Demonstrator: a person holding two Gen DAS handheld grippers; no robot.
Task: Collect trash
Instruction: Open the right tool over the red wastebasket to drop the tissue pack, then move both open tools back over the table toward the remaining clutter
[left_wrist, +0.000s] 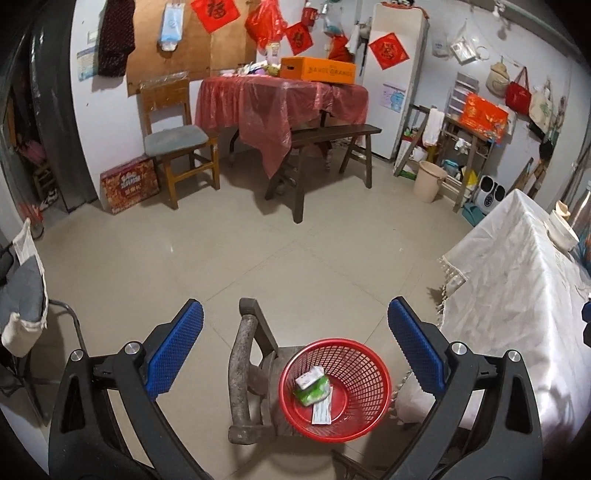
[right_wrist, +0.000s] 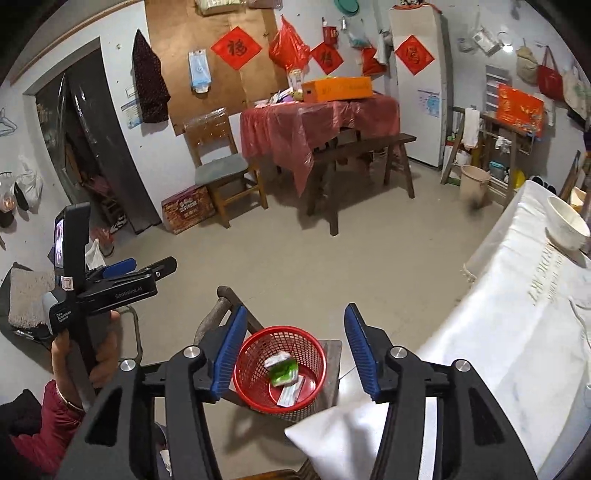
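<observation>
A red mesh basket (left_wrist: 364, 363) (right_wrist: 251, 356) stands on the seat of a small wooden chair (left_wrist: 242, 369) (right_wrist: 332, 350). In the basket lie a green and white packet (left_wrist: 312, 387) (right_wrist: 282, 369) and a white slip of paper (left_wrist: 321, 410) (right_wrist: 290, 395). My left gripper (left_wrist: 295, 317) is open and empty, held above and before the basket. My right gripper (right_wrist: 293, 325) is open and empty above the basket. The left gripper also shows at the left of the right wrist view (right_wrist: 147, 269), held in a hand.
A table with a white cloth (left_wrist: 517, 295) (right_wrist: 517, 325) stands to the right, with a white bowl (right_wrist: 567, 225) on it. A red-covered table (left_wrist: 280, 99), a dark bench (left_wrist: 332, 134), a wooden chair (left_wrist: 173, 136) and a pale bucket (left_wrist: 428, 181) stand across the tiled floor.
</observation>
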